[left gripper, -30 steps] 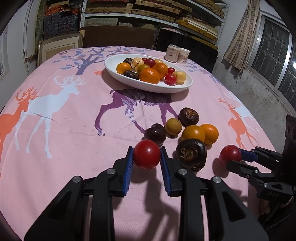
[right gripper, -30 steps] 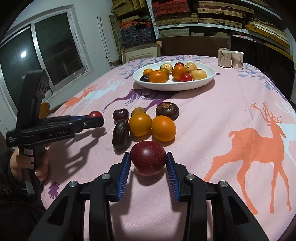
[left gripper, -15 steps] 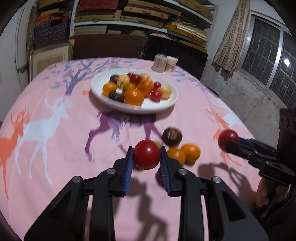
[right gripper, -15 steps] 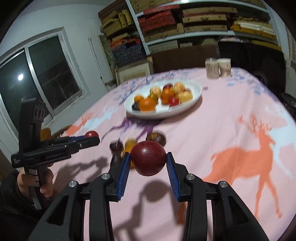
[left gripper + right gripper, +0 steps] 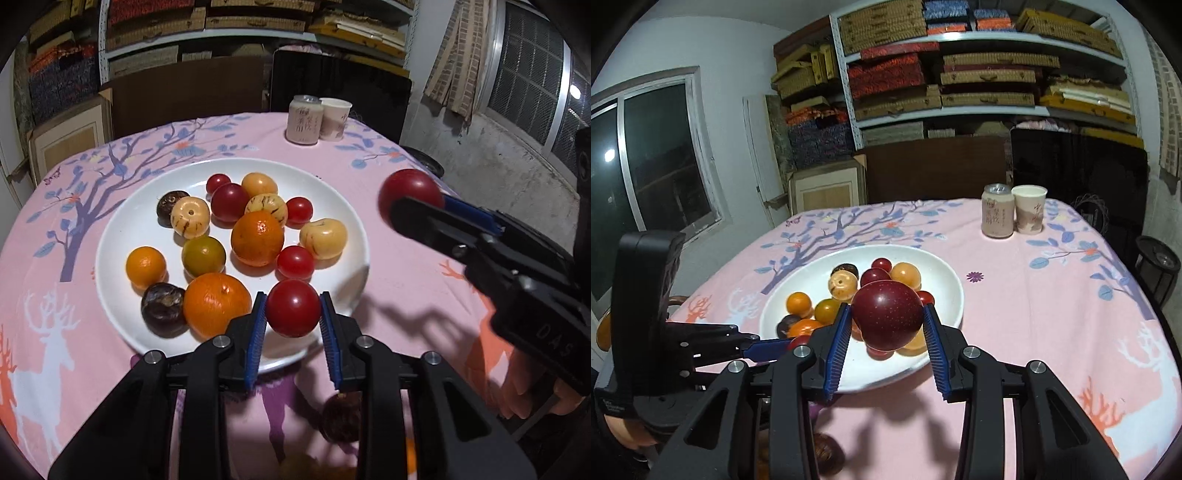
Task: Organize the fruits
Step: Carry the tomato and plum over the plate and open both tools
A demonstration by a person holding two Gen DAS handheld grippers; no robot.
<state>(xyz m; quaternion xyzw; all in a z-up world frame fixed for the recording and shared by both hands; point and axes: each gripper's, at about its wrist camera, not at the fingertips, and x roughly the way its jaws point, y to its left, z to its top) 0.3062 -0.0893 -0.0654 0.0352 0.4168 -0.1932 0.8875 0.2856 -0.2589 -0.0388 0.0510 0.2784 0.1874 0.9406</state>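
Observation:
My left gripper [image 5: 292, 319] is shut on a small red tomato [image 5: 293, 308], held over the near rim of the white oval plate [image 5: 147, 225]. The plate holds several fruits: oranges, tomatoes, pale striped fruits and dark brown ones. My right gripper [image 5: 886, 334] is shut on a dark red plum [image 5: 887, 314] above the plate's [image 5: 945, 284] near right side. In the left wrist view the right gripper [image 5: 413, 206] reaches in from the right with the plum [image 5: 410, 186] beyond the plate's right rim. In the right wrist view the left gripper [image 5: 788, 345] sits low on the left with its tomato [image 5: 798, 341] partly hidden.
A can [image 5: 303, 119] and a paper cup [image 5: 334, 119] stand at the far edge of the pink deer-print tablecloth [image 5: 399, 280]. A dark brown fruit [image 5: 341, 417] lies on the cloth below my left gripper. Shelves, boxes and a dark chair stand behind the table.
Both grippers have lifted off the cloth and travelled forward to the plate with their fruits. The loose pile of fruits on the cloth has slipped back beneath them.

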